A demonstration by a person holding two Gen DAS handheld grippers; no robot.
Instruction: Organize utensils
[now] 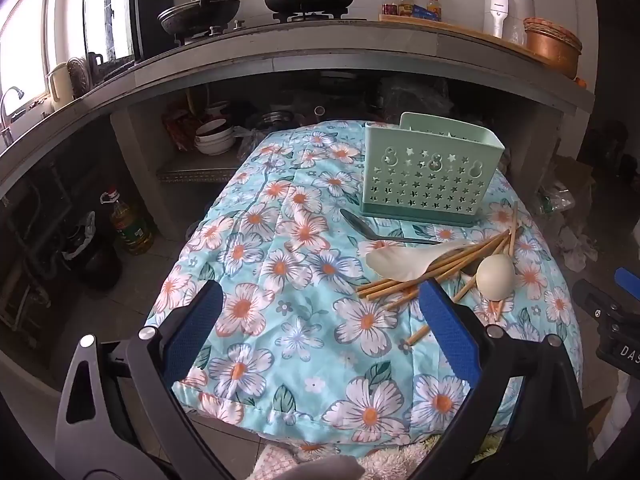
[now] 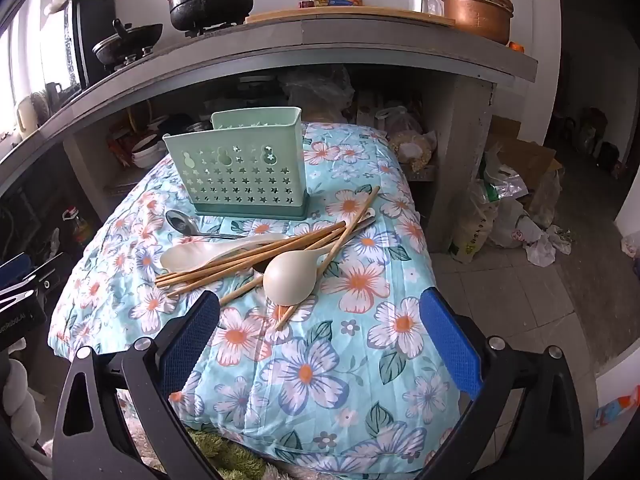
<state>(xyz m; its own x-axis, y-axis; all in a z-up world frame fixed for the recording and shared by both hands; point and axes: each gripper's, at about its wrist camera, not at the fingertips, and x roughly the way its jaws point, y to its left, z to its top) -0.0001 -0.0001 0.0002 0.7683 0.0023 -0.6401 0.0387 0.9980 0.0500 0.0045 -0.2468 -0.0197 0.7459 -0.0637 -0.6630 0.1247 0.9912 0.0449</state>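
A mint-green perforated utensil holder [image 1: 430, 178] [image 2: 240, 172] stands upright at the far side of a floral cloth [image 1: 288, 276] [image 2: 352, 320]. In front of it lies a loose pile: several wooden chopsticks [image 1: 424, 270] [image 2: 256, 256], a flat white rice paddle [image 1: 400, 262] [image 2: 208, 254], a cream round-bowled ladle [image 1: 495, 274] [image 2: 290, 278] and a dark metal spoon [image 1: 360, 222] [image 2: 182, 222]. My left gripper [image 1: 322, 300] hovers open, near and left of the pile, holding nothing. My right gripper [image 2: 320, 308] is open too, just short of the ladle.
A stone counter [image 1: 320, 40] [image 2: 320, 36] with pots, bottles and a copper basin runs behind the table; bowls sit on the shelf under it. An oil bottle [image 1: 130, 226] stands on the floor at left. Bags and a cardboard box [image 2: 516, 184] crowd the floor at right.
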